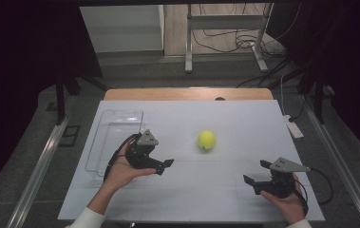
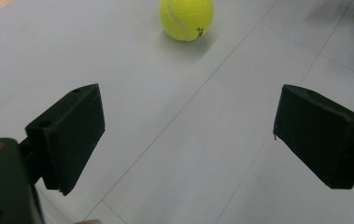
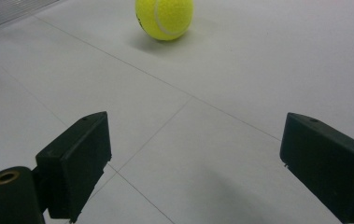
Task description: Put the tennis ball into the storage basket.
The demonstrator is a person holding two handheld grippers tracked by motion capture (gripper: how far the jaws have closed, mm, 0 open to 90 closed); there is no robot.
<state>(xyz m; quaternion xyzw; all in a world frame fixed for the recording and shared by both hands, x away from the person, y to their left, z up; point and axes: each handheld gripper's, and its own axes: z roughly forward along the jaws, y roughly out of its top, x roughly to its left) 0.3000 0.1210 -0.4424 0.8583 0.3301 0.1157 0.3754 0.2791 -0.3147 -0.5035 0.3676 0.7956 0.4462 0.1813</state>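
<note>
Clear tray [image 1: 116, 137] is seen at the counter's left edge in the high view; its near end is hidden behind the left gripper [image 1: 163, 166]. Left gripper fingers are spread wide, nothing held. Tennis ball [image 1: 206, 139] sits mid-counter [image 1: 192, 190], apart from both grippers; black print on it is caught in the left gripper view [image 2: 187, 18], too small to read. Right gripper [image 1: 256, 176] is held at the near right, fingers released, empty. Counter is covered white with faint seam lines. Beyond it: grey floor, a metal stand [image 1: 225, 35], cables [image 1: 244, 42]. Side areas are dark, possibly curtains.
</note>
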